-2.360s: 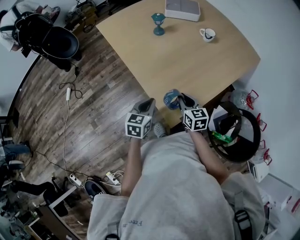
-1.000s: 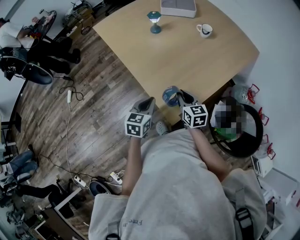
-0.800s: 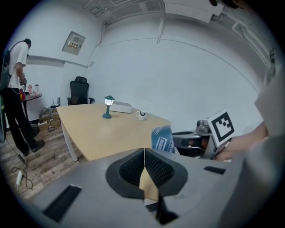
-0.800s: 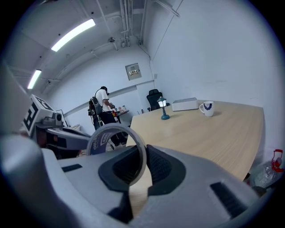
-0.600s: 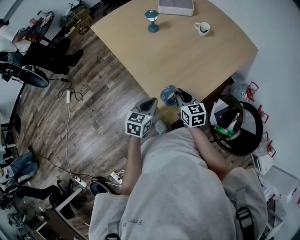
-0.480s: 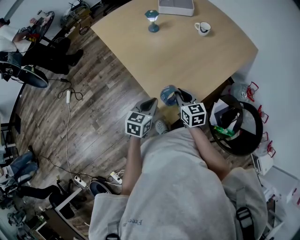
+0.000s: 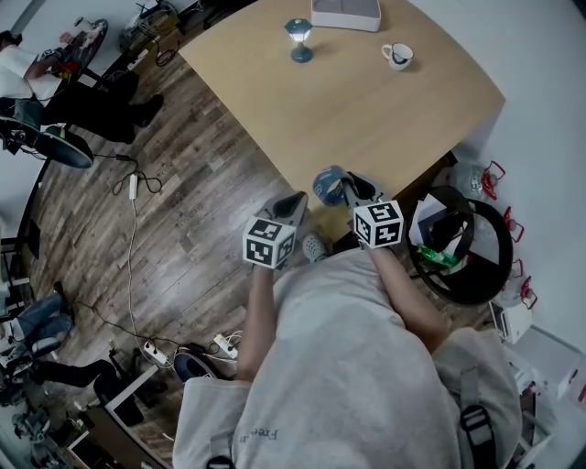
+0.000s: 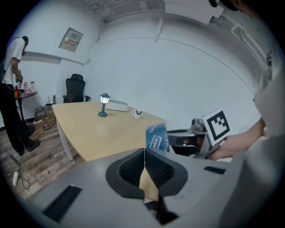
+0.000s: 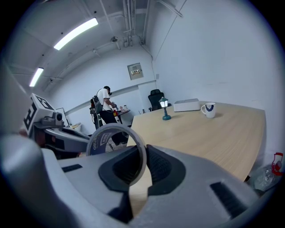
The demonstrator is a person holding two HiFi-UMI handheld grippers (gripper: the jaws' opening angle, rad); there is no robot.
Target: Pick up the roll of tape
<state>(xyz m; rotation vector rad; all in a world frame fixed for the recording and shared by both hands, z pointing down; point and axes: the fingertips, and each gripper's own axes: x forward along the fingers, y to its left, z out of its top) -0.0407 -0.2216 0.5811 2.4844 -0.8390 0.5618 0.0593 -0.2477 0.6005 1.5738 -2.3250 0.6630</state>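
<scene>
The roll of tape (image 7: 330, 186), a pale ring with a blue printed core, is off the table and gripped at its rim by my right gripper (image 7: 350, 190), above the wooden table's near edge (image 7: 311, 197). In the right gripper view the ring (image 9: 100, 139) stands upright between the pads of my right gripper (image 9: 144, 156). My left gripper (image 7: 291, 206) hangs just to the left of it over the floor, jaws shut with nothing between them. The left gripper view shows the tape (image 8: 155, 138) beyond my left gripper (image 8: 144, 156), apart from it.
Far back on the table (image 7: 385, 128) stand a small teal lamp (image 7: 299, 39), a white mug (image 7: 398, 56) and a white box (image 7: 346, 13). A black round bin (image 7: 476, 261) sits right of the table corner. Cables (image 7: 133, 188) lie on the wood floor at left.
Both grippers keep their places and the tape stays in the right one. Only the head view has shifted slightly.
</scene>
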